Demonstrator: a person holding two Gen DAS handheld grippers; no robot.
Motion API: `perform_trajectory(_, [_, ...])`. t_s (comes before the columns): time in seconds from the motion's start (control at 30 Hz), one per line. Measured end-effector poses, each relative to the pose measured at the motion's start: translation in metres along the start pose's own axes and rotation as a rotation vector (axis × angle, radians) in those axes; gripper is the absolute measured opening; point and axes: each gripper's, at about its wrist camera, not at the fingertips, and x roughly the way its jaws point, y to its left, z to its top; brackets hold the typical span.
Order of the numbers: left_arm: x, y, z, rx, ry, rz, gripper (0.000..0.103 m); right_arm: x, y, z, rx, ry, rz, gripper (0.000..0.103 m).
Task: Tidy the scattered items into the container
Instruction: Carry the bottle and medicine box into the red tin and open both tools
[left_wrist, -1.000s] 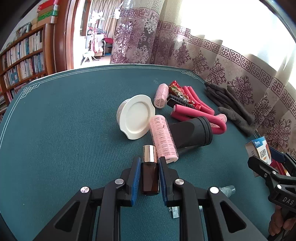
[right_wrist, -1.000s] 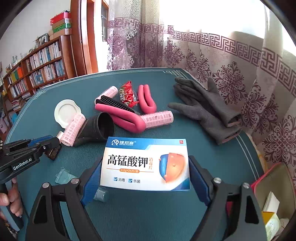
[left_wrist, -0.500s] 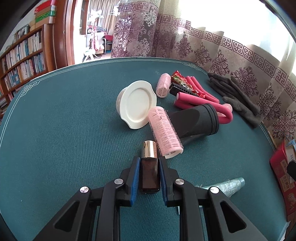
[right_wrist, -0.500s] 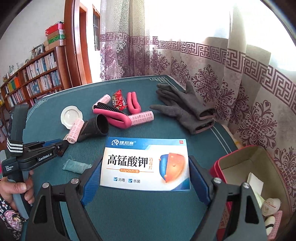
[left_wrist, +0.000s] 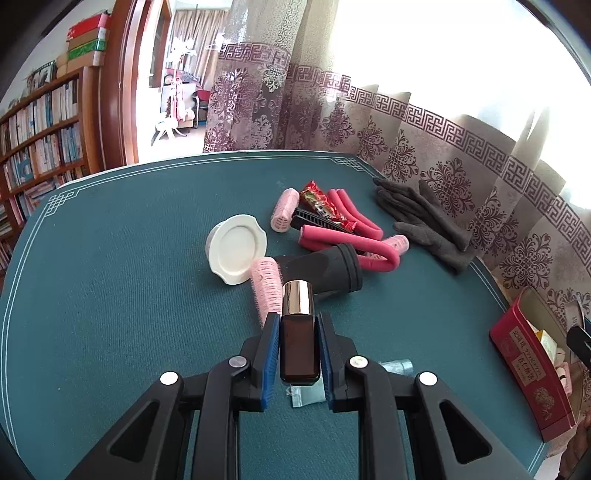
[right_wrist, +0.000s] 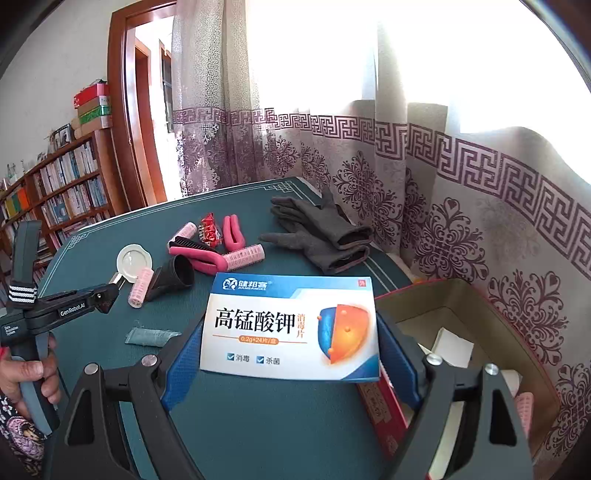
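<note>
My left gripper (left_wrist: 298, 343) is shut on a brown bottle with a gold cap (left_wrist: 298, 332), held above the green table (left_wrist: 110, 277). My right gripper (right_wrist: 291, 343) is shut on a white and blue medicine box (right_wrist: 291, 325), held just left of the open red tin (right_wrist: 480, 332), which also shows in the left wrist view (left_wrist: 532, 373) at the table's right edge. Scattered on the table are pink hair rollers (left_wrist: 266, 288), pink foam curlers (left_wrist: 354, 243), a black nozzle (left_wrist: 325, 267), a white lid (left_wrist: 236, 254), a black comb (left_wrist: 317, 221), a red snack packet (left_wrist: 321, 203) and grey gloves (left_wrist: 424, 221).
A crumpled silver tube (right_wrist: 151, 336) lies on the table near my left gripper (right_wrist: 107, 295). Patterned curtains (right_wrist: 443, 184) hang behind the table's far and right edges. A bookshelf (left_wrist: 37, 147) stands at the left. The tin holds several small items (right_wrist: 452, 347).
My left gripper has lifted the brown bottle off the table. My right gripper has carried the medicine box rightward, so the red tin has come into view beside it.
</note>
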Motion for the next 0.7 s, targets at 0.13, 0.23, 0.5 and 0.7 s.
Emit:
perform_trajectory(0.13, [-0.010,-0.030,-0.002,0.043,0.001,-0.052,0.021,-0.010,-0.031,-0.008,0.063,0.000,-0.047,0.088])
perform_trajectory(0.23, [-0.014,-0.056,-0.003,0.084,0.003,-0.088,0.021,-0.018,-0.058,-0.015,0.118,-0.003,-0.078,0.088])
perform_trajectory(0.5, [-0.017,-0.131,-0.007,0.205,0.020,-0.177,0.021,-0.044,-0.117,-0.032,0.210,-0.016,-0.152,0.088])
perform_trajectory(0.7, [-0.017,-0.192,-0.011,0.306,0.030,-0.240,0.021,-0.047,-0.145,-0.048,0.248,0.007,-0.170,0.088])
